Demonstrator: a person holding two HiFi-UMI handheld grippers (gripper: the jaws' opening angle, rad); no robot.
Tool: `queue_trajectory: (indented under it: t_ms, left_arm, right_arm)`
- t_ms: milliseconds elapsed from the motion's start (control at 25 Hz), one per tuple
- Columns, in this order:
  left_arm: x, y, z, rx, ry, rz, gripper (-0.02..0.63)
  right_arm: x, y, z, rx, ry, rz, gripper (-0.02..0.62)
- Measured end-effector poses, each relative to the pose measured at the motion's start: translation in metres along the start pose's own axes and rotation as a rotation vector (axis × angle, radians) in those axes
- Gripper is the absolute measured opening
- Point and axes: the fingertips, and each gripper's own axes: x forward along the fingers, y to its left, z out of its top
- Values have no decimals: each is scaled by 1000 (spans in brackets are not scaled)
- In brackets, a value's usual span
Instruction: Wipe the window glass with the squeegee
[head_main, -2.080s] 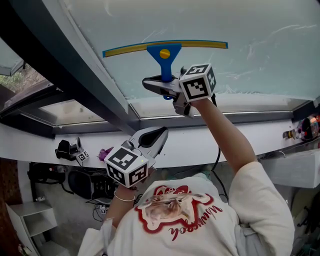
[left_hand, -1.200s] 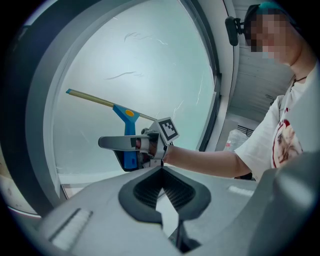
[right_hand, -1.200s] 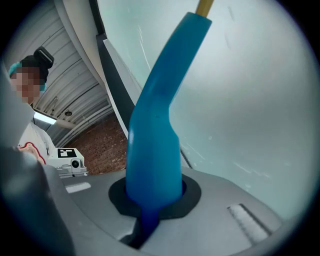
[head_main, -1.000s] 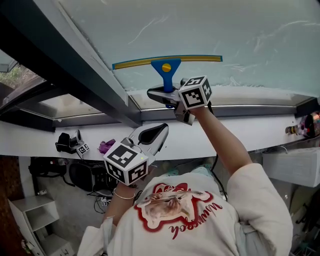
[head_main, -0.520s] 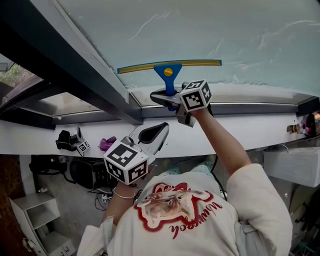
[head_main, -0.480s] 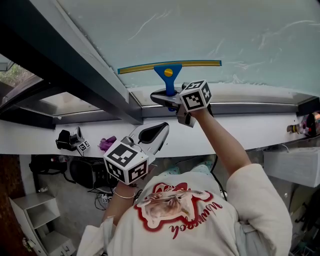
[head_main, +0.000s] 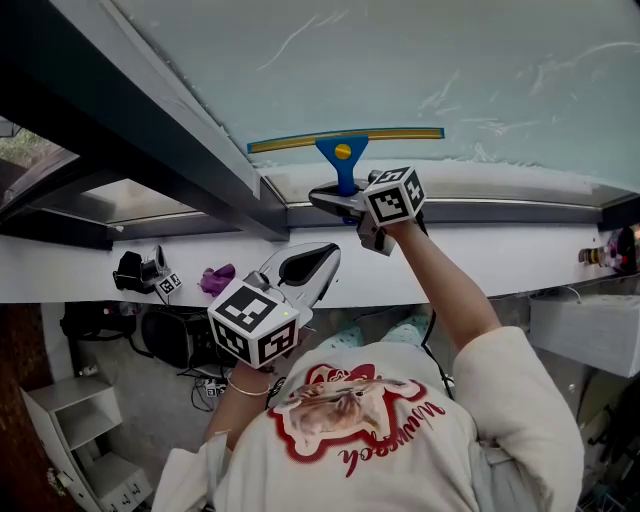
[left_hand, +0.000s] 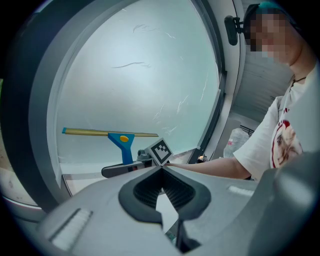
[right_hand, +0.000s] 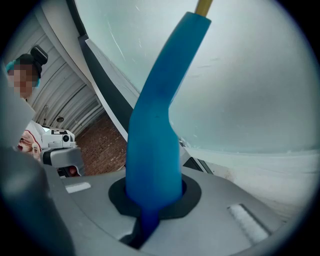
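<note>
Window glass (head_main: 480, 70) fills the top, streaked, dark frame (head_main: 150, 150) along its left edge; your right gripper (head_main: 338, 196) is clamped on the blue handle of the squeegee (head_main: 343, 150); its yellow blade lies across the glass near the bottom edge; your left gripper (head_main: 318, 262) hangs lower, in front of the white sill (head_main: 500, 270), jaws pressed together, nothing between them.

Bright daylight through the window glass (head_main: 400, 60); gripper views fisheye-warped, edges dark.
</note>
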Motion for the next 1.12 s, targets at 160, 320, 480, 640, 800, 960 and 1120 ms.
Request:
queue_trajectory:
  t_ms: [160,320,480,640,800,960,1120]
  left_arm:
    - [2,1,-1,-5,6,-3,0]
    - [3,1,-3,-8,11,-3,0]
    - [3,2,-9,-16,25,0,0]
    - [2,4,-14,-27,34,8,0]
    - [3,4,-20,-35,45,14,0]
    - [1,6,-22,-40,46,24,0]
    - [-2,8,-25,-48,49,34,0]
  right_arm:
    - [2,-4,-6,11,-1,4,29]
    - [5,-12,-17,35,7,1,29]
    - [7,-20,-30,75,9,4,29]
    - [9,-24,-36,89,-8,27,29]
    - [12,-30,-43,86,-11,36,30]
    - [14,-37,-51,103,-8,35,29]
    - [16,-45,-63,126,5,24,29]
